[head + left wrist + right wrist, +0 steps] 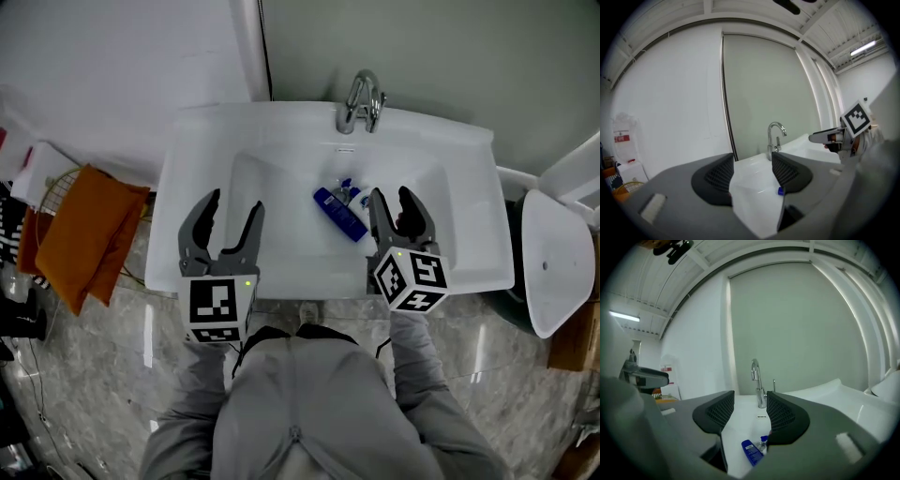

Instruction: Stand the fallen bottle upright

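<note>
A blue bottle (340, 214) lies on its side in the basin of the white sink (469, 187), below the tap; next to its top lie a small clear piece and a blue cap. The right gripper view has the bottle (751, 452) low between the jaws, some way ahead. My right gripper (391, 194) hovers over the sink's front right, just right of the bottle, open and empty. My left gripper (234, 202) is over the front left of the basin, open and empty. In the left gripper view only a bit of the blue cap (780, 191) shows beside the right jaw.
A chrome tap (361, 101) stands at the back middle of the sink. Orange cloth (84, 234) hangs on a wire rack to the left. A white seat (553, 253) stands right of the sink. The floor is grey marble.
</note>
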`<state>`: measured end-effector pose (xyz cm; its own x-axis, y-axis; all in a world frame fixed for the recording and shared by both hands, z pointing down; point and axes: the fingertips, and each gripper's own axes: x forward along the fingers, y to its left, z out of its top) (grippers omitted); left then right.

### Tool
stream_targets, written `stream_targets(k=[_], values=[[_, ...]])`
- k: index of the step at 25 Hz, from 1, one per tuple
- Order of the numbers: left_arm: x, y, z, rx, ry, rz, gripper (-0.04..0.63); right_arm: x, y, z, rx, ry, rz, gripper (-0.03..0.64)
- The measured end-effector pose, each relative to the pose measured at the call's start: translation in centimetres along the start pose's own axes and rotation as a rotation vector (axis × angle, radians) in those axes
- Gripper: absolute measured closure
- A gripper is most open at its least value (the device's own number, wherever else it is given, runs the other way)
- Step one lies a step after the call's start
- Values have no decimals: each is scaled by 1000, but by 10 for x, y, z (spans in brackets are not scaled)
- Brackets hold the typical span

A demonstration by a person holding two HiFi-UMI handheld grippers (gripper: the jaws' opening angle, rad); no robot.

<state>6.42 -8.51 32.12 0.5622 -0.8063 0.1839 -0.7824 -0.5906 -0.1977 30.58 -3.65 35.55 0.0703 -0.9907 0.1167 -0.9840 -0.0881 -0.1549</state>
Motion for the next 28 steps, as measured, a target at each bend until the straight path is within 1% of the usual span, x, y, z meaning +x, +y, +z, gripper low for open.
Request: stream_targets(k=[3, 7, 10, 15, 18, 20, 22, 28], values=[[10, 4, -5, -12, 13, 5, 291, 25, -12, -19, -81, 89, 14, 408], [25, 12, -13, -31, 25, 7, 291, 50, -34, -55, -170, 233, 16, 408], [30, 17, -16, -46, 21, 0, 291, 64, -45, -90, -245, 363, 35, 405], [35, 23, -27, -52, 36, -29, 291, 78, -61, -155, -374, 598, 55, 367], [38, 32, -33, -69, 46, -31, 291, 78, -66, -186, -403, 722, 86, 339], [40, 37, -36, -77, 53, -31, 291, 77, -69, -204, -419, 806, 113, 303], [42, 42, -40, -88, 60, -31, 291, 75, -75, -221, -447, 883, 123, 283], [50, 51, -45, -91, 73, -34, 291, 77, -90, -256, -512, 1047, 142, 255]])
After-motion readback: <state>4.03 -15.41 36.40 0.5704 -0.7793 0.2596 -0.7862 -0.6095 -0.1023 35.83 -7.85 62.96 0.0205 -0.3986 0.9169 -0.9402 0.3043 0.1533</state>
